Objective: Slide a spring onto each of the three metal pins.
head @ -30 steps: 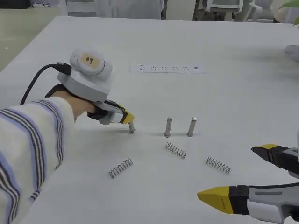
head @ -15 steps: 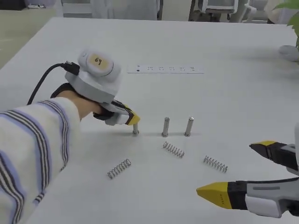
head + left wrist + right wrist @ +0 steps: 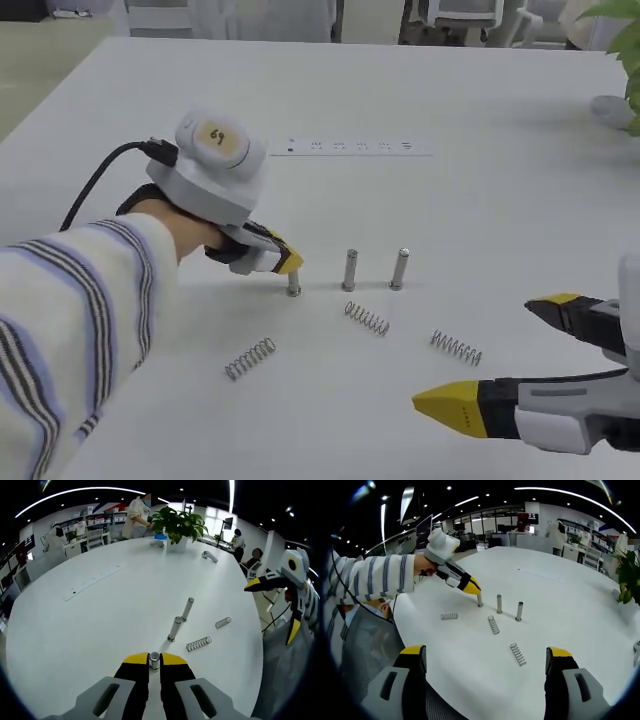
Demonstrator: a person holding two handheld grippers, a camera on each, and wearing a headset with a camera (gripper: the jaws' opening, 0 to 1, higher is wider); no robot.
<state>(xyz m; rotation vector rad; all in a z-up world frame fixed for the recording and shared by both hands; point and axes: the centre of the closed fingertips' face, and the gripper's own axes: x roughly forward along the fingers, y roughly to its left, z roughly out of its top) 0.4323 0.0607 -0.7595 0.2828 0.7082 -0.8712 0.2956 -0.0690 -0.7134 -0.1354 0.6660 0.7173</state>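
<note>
Three metal pins stand in a row on the white table (image 3: 480,200). My left gripper (image 3: 288,264) is shut on the left pin (image 3: 293,286), whose top shows between the yellow tips (image 3: 154,656). The middle pin (image 3: 350,270) and right pin (image 3: 400,268) stand free. All three springs lie flat in front of the pins: one at the left (image 3: 250,358), one in the middle (image 3: 366,318), one at the right (image 3: 455,347). My right gripper (image 3: 490,355) hovers open near the table's front right, close to the right spring (image 3: 517,654), with nothing between its fingers.
A flat white power strip (image 3: 348,147) lies behind the pins. A potted plant (image 3: 176,526) and small white objects (image 3: 209,556) sit at the table's far end. The left gripper's black cable (image 3: 95,185) trails off to the left.
My left gripper, with the left pin in it, has shifted a little right, toward the middle pin. The right gripper stays open in about the same place.
</note>
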